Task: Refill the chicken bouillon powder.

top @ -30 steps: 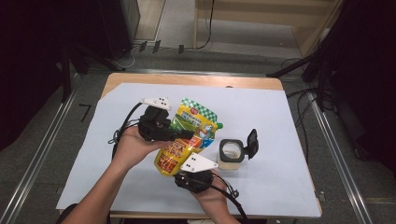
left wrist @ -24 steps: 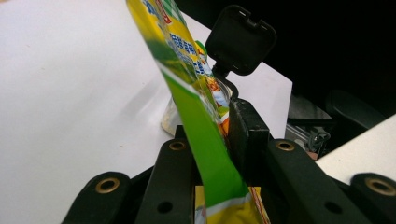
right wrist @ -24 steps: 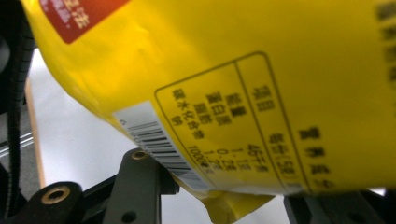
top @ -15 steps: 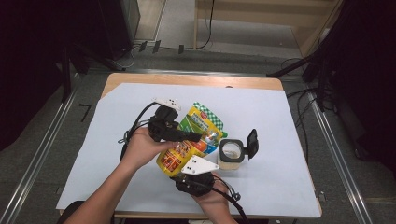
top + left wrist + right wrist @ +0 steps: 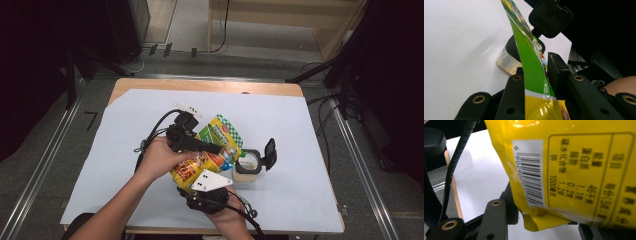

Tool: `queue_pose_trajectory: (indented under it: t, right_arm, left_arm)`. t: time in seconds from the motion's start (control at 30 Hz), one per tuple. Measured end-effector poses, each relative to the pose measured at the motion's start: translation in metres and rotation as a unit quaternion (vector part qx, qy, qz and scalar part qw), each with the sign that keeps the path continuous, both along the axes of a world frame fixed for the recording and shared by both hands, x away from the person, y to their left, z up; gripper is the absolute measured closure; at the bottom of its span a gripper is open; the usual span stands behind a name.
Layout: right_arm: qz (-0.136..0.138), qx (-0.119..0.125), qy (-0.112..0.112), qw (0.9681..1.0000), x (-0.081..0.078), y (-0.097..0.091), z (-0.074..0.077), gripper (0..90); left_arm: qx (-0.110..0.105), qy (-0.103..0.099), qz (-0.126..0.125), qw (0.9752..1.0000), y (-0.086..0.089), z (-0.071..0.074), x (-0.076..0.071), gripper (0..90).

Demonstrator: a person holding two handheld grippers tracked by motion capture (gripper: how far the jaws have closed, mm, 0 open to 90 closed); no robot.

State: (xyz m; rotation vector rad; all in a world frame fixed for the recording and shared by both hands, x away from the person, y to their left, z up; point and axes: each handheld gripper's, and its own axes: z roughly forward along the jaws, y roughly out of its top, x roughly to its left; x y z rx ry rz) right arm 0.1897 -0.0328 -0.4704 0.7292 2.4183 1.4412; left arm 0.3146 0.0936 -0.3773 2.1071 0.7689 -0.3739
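Above worktop [image 5: 300,130] centre, I hold yellow-green seasoning pouch [image 5: 212,150]: left tongs [image 5: 535,75] clamp its top edge, right tongs [image 5: 200,192] grip bottom seam. Pouch tilts toward open clear jar [image 5: 247,167]; pouring not yet evident.

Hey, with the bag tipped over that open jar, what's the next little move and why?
Probably ease the pouch's upper end lower toward the jar. The lid stands open, the left tongs hold the green top, the right tongs the yellow bottom, and the top rests at the rim.
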Motion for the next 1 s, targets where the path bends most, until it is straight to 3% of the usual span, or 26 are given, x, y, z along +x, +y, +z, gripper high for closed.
queue_pose_trajectory:
  t: [0.1, 0.33, 0.53, 0.77, 1.0]
  right_arm:
    - [0.001, -0.007, -0.002, 1.0, 0.001, 0.0, 0.003, 57.3]
    - [-0.002, 0.003, 0.006, 1.0, 0.005, -0.004, 0.009, 53.5]
    - [-0.008, 0.006, 0.023, 0.9997, 0.008, -0.008, 0.006, 60.0]
    - [-0.013, 0.041, 0.046, 0.998, 0.009, -0.009, 0.004, 62.5]
    - [-0.024, 0.084, 0.072, 0.9936, 0.011, -0.015, 0.003, 63.7]
  left_arm:
    - [0.004, 0.01, 0.001, 0.9999, -0.002, 0.002, 0.004, 76.9]
    - [0.024, 0.034, 0.005, 0.9991, -0.015, 0.007, 0.013, 77.0]
    - [0.028, 0.039, 0.009, 0.9988, -0.019, 0.003, 0.011, 76.0]
    - [0.029, 0.044, 0.007, 0.9986, -0.017, 0.001, 0.007, 69.6]
    - [0.03, 0.039, 0.011, 0.9987, -0.014, 0.002, 0.0, 60.8]
